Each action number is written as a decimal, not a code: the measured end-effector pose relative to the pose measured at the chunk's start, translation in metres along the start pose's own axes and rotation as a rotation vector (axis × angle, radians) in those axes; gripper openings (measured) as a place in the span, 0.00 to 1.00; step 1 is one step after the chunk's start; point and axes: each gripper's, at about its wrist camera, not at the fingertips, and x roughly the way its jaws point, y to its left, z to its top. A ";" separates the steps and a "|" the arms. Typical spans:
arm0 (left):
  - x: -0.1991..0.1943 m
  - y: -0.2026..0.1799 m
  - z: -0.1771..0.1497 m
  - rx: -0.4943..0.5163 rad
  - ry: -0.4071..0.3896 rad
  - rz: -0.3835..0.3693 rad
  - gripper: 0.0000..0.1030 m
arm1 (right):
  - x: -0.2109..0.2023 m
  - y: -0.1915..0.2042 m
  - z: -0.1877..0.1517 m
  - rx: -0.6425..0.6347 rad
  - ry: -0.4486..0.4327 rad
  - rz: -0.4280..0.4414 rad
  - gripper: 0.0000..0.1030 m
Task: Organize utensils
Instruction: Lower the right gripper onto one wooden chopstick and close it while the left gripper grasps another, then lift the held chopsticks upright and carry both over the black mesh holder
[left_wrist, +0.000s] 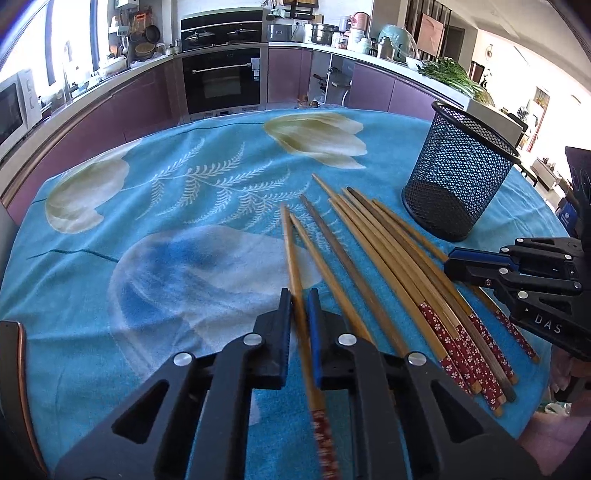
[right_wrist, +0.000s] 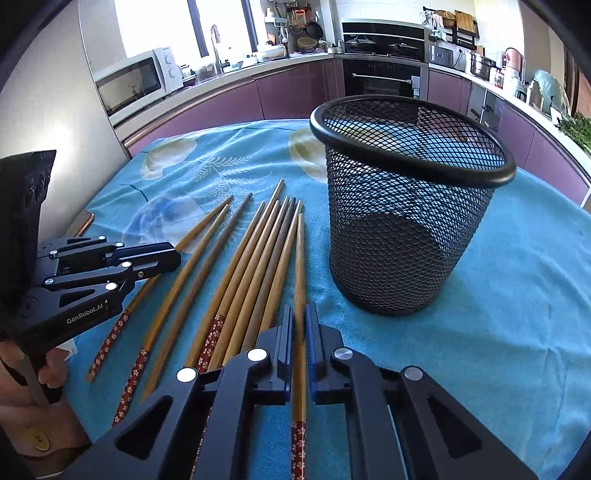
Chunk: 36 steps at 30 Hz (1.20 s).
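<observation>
Several wooden chopsticks (left_wrist: 388, 251) with red flowered ends lie side by side on a blue flowered cloth (left_wrist: 184, 206). My left gripper (left_wrist: 299, 299) is shut on the leftmost chopstick (left_wrist: 291, 251), which runs straight between its pads. My right gripper (right_wrist: 300, 314) is shut on the rightmost chopstick (right_wrist: 300, 251) of the row (right_wrist: 251, 266). Both held chopsticks still rest along the cloth. A black mesh holder (right_wrist: 406, 221) stands upright and empty just right of the row, also seen in the left wrist view as the mesh holder (left_wrist: 458, 177). Each view shows the other gripper from the side: the right gripper (left_wrist: 448, 264), the left gripper (right_wrist: 177, 256).
A hand (right_wrist: 55, 365) grips the left tool's handle. A flat copper-edged object (right_wrist: 83, 223) lies at the table's left edge. Purple kitchen cabinets, an oven (left_wrist: 221, 81) and a microwave (right_wrist: 133, 83) stand beyond the table's far edge.
</observation>
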 end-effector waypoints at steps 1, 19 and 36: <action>-0.001 0.000 0.000 -0.004 -0.001 -0.002 0.08 | -0.001 0.000 0.000 0.000 -0.005 0.002 0.06; -0.091 -0.003 0.021 0.022 -0.198 -0.185 0.08 | -0.079 -0.001 0.007 0.001 -0.243 0.115 0.05; -0.147 -0.024 0.084 0.053 -0.409 -0.332 0.07 | -0.152 -0.020 0.049 -0.014 -0.467 0.141 0.05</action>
